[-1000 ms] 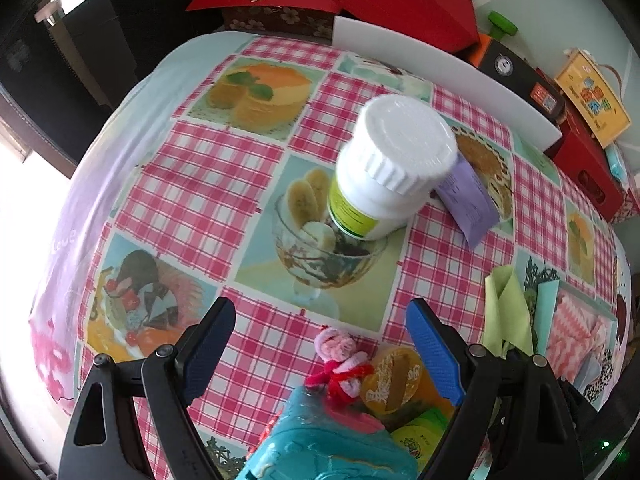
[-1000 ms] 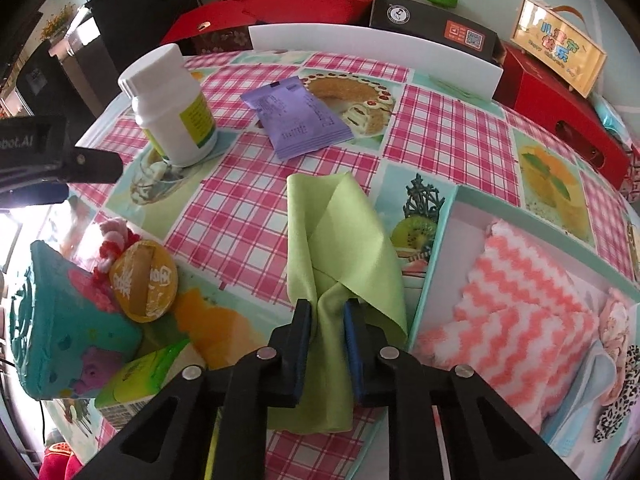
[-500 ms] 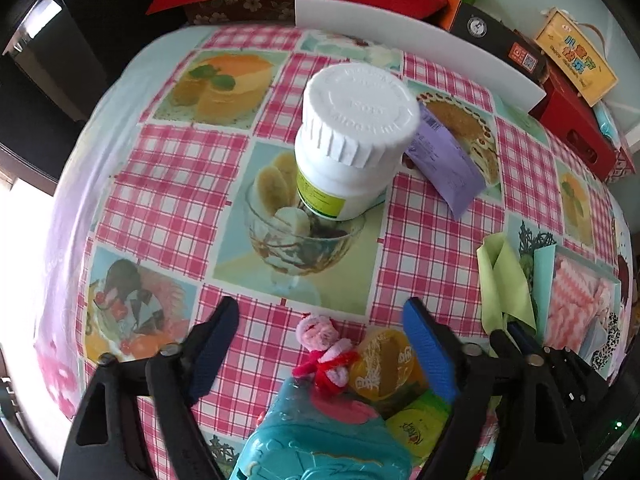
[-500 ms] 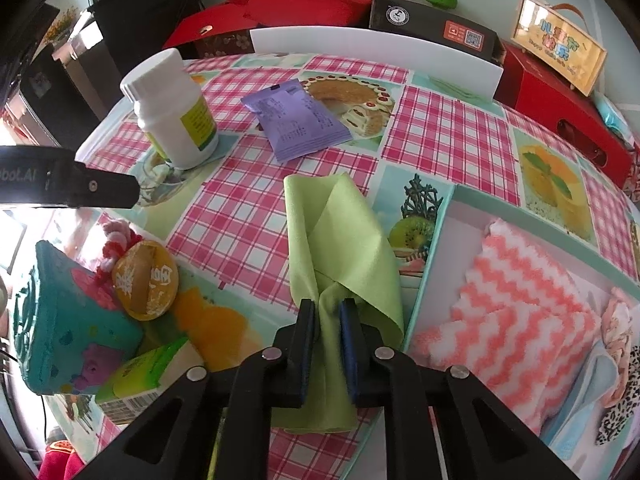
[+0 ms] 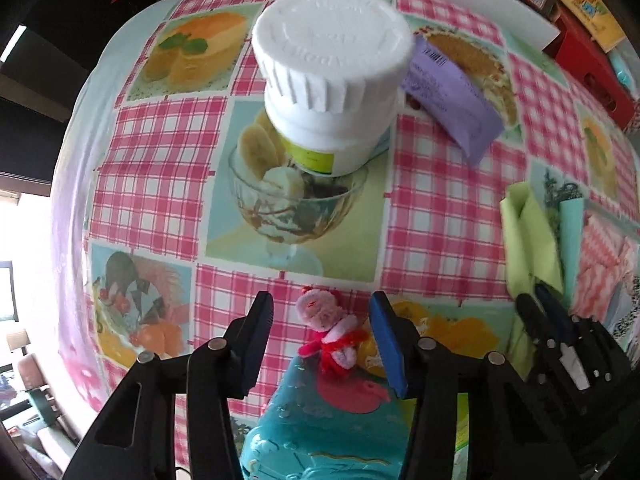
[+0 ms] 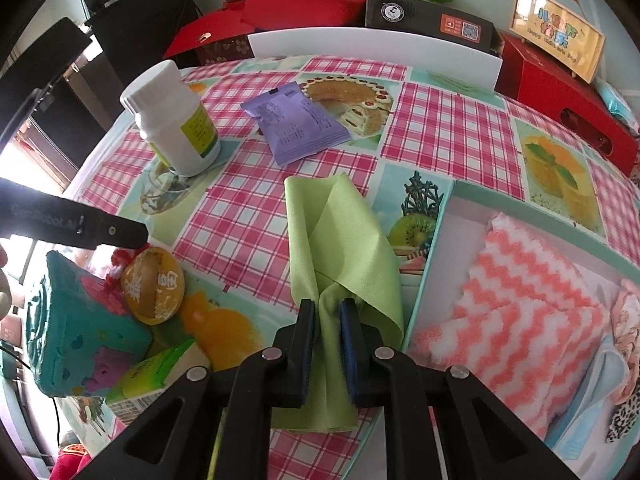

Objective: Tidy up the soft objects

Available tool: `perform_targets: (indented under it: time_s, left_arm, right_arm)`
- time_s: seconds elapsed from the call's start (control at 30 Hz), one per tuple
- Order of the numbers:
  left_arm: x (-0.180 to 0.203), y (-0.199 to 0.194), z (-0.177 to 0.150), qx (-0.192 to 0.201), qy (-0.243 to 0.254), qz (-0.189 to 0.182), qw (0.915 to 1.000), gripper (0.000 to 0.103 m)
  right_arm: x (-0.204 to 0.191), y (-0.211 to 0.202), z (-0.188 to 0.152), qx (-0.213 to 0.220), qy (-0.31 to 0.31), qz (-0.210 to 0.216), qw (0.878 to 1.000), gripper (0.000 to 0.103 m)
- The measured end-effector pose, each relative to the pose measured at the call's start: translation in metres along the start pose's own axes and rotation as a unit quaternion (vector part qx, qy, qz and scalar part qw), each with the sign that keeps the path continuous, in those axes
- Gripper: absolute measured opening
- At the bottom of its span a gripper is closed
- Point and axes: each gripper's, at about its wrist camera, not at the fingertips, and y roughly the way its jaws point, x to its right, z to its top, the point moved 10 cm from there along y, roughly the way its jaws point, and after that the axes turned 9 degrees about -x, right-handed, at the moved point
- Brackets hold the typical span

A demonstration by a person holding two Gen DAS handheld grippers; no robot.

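The small pink plush doll (image 5: 326, 320) is fuzzy, with a pale pink head and a red scarf or bow at its neck. It lies on the checked worktop (image 5: 160, 152) against the top of a teal toy box (image 5: 332, 428) and beside a round orange-yellow packet (image 6: 154, 284) printed with large white characters. The left tool (image 5: 322, 320) points down over the doll with one blue pad on each side of it; its jaws have just been closing and stand half apart, and the pads do not yet press the plush.

The light green cloth (image 6: 340, 248) is thin, smooth and loosely folded, and lies on the worktop just beside the pale box (image 6: 448, 216). The right tool (image 6: 329, 320) is nearly closed, pinching a bunched fold of that cloth. Inside the box lie a fluffy towel with coral and white zigzags (image 6: 516, 300) and, at the far right edge, a scrap with a leopard pattern (image 6: 622, 424).

A white bottle (image 6: 176, 120) has a yellow-green label, too small to read. The purple sachet (image 6: 296, 124) carries fine print, also unreadable.
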Motion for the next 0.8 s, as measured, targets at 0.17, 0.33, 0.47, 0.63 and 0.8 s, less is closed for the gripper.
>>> perform_targets:
  time_s: [0.17, 0.33, 0.47, 0.63, 0.8]
  left_arm:
    - [0.000, 0.006, 0.001, -0.017, 0.006, 0.013, 0.9998, 0.048]
    - [0.007, 0.013, -0.001, -0.024, 0.015, 0.010, 0.9995, 0.031]
    - [0.010, 0.014, -0.001, -0.016, 0.018, 0.010, 0.9997, 0.026]
    - [0.003, 0.006, -0.006, 0.003, 0.015, -0.002, 0.9999, 0.024]
    - [-0.004, -0.012, -0.004, 0.042, -0.003, -0.019, 0.9989, 0.024]
  right_arm:
    - [0.000, -0.001, 0.000, 0.000, 0.004, 0.006, 1.000, 0.014]
    - [0.000, -0.002, 0.000, 0.001, 0.006, 0.010, 1.000, 0.014]
    - [0.001, -0.002, 0.000, 0.001, 0.008, 0.012, 1.000, 0.014]
    - [0.001, -0.002, 0.000, 0.002, 0.010, 0.015, 1.000, 0.014]
    - [0.001, -0.003, 0.000, 0.001, 0.013, 0.022, 1.000, 0.014]
